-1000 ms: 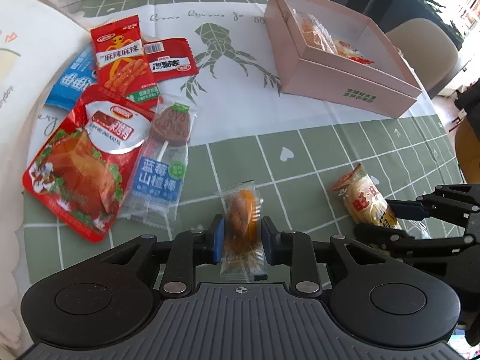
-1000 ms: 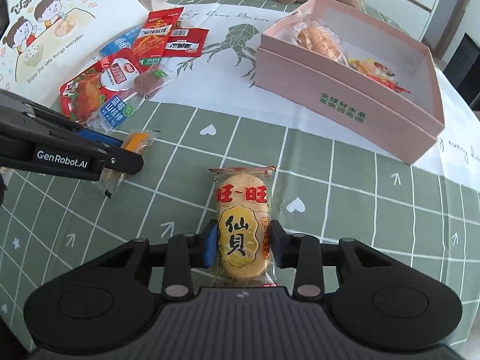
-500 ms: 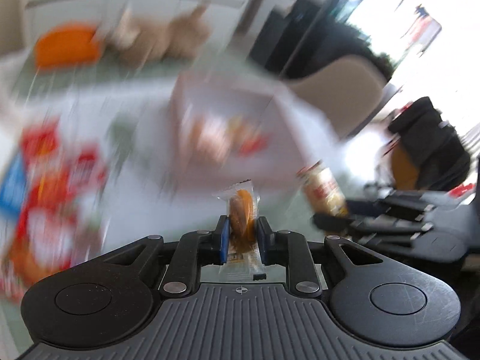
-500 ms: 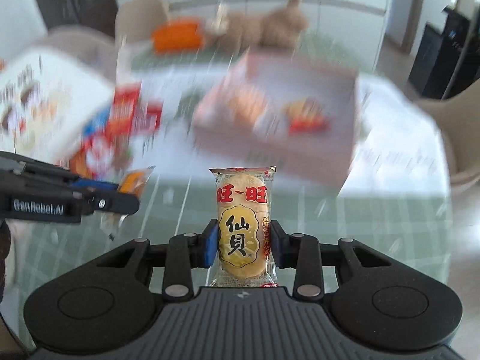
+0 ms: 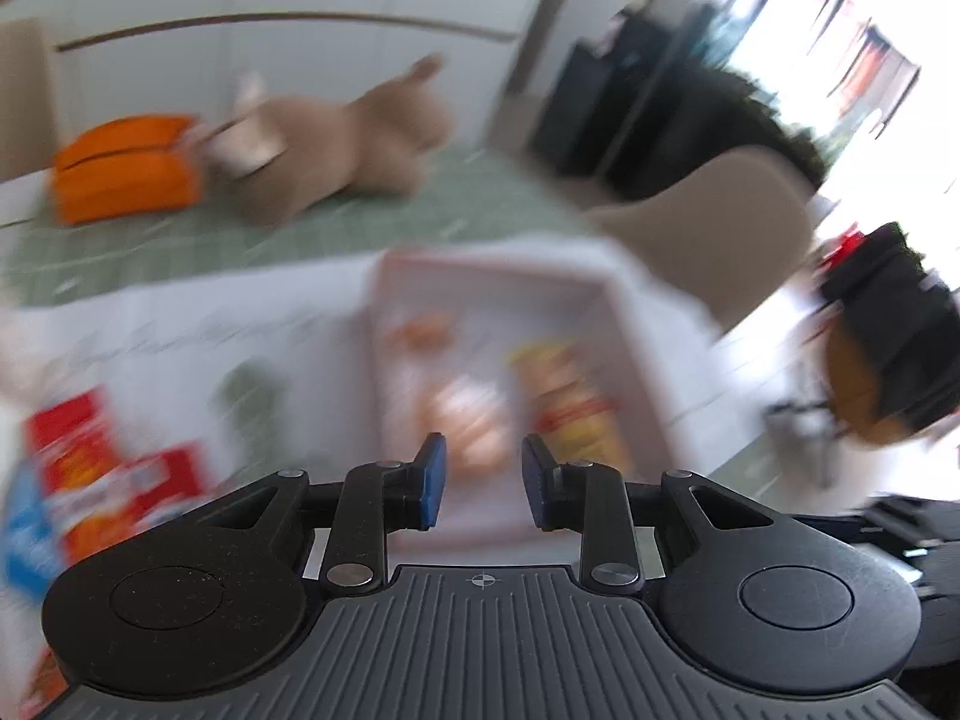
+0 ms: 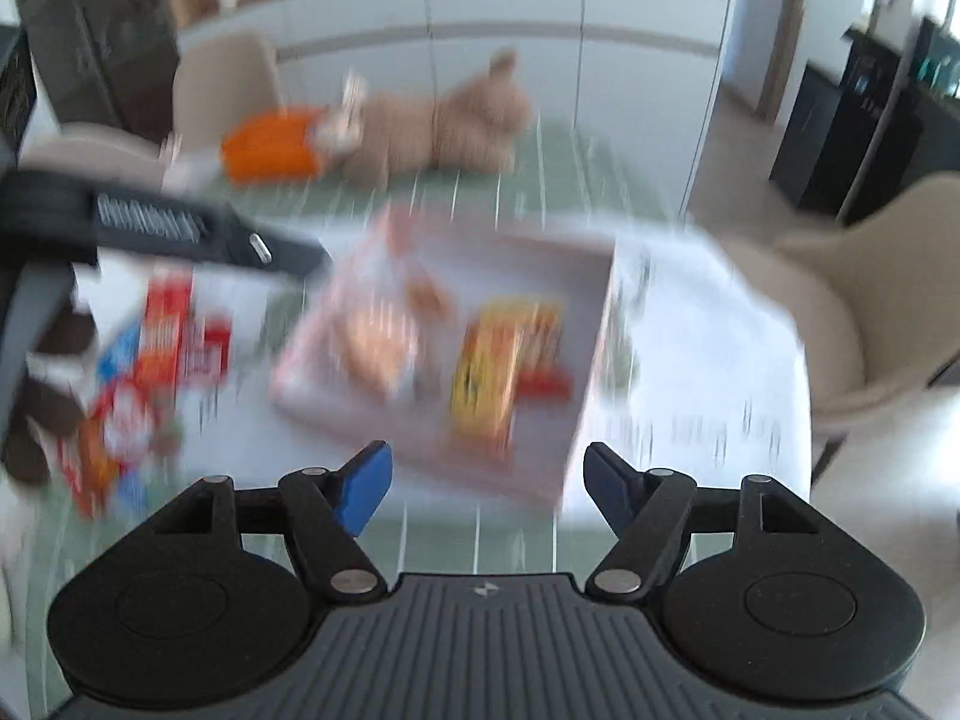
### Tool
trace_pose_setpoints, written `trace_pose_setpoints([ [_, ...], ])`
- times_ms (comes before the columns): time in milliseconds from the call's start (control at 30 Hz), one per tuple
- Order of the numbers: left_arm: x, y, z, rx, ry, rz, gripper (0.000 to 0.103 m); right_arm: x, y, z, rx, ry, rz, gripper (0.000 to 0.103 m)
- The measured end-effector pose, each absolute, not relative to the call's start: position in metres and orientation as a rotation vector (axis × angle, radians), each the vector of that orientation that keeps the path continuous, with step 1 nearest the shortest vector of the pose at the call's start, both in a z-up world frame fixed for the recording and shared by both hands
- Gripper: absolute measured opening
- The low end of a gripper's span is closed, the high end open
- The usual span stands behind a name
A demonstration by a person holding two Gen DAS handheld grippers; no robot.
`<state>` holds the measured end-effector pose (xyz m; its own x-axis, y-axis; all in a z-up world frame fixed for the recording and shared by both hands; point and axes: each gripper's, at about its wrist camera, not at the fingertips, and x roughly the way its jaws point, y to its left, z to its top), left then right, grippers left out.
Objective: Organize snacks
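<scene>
Both views are blurred by motion. The pink box lies just beyond my left gripper, whose jaws are opening with nothing between them. Blurred snack packets lie inside the box. In the right wrist view my right gripper hovers before the pink box, its jaws opening wide and empty. A yellow and red packet and a pale one rest in the box. Loose red and blue snack packs lie left of it. My left gripper reaches in from the left.
An orange box and a brown plush toy sit at the table's far side. Beige chairs stand to the right of the table, and white cabinets line the wall behind. Red and blue packs lie left of the box.
Both grippers rose and moved toward the pink box. The left let go of its orange snack and the right let go of its rice cracker pack; both jaws now stand apart and empty.
</scene>
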<state>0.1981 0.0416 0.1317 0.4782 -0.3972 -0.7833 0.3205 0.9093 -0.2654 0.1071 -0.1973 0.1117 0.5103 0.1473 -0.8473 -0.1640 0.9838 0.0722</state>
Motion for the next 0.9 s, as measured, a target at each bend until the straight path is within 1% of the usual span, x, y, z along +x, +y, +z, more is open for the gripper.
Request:
trace_pose_setpoints([
  [133,0.162,0.070,0.105,-0.036,1.027,-0.359,0.031,0.067,-0.198,0.069,0.017,1.135,0.188,0.071],
  [300,0.116,0.118,0.089,-0.012,0.974,-0.215,0.031,0.031,-0.194,0.052,0.134,1.219,0.195,0.071],
  [500,0.116,0.172,0.060,-0.100,1.012,-0.053,0.031,0.007,-0.177,0.047,0.151,1.252,0.159,0.071],
  [667,0.113,0.180,0.050,-0.163,1.054,-0.100,0.031,-0.006,-0.162,0.039,0.220,1.289,0.174,0.070],
  [733,0.110,0.172,0.043,-0.176,1.088,-0.149,0.031,-0.007,-0.152,0.031,0.240,1.308,0.188,0.062],
  [767,0.109,0.169,0.040,-0.186,1.104,-0.179,0.031,-0.006,-0.147,0.030,0.255,1.301,0.195,0.062],
  [833,0.102,0.164,0.042,-0.195,1.095,-0.212,0.031,-0.002,-0.136,0.029,0.264,1.290,0.213,0.052],
  [867,0.100,0.164,0.044,-0.210,1.081,-0.220,0.031,0.001,-0.130,0.031,0.255,1.277,0.225,0.048],
  [900,0.098,0.167,0.050,-0.230,1.052,-0.221,0.031,0.004,-0.124,0.033,0.240,1.262,0.236,0.042],
])
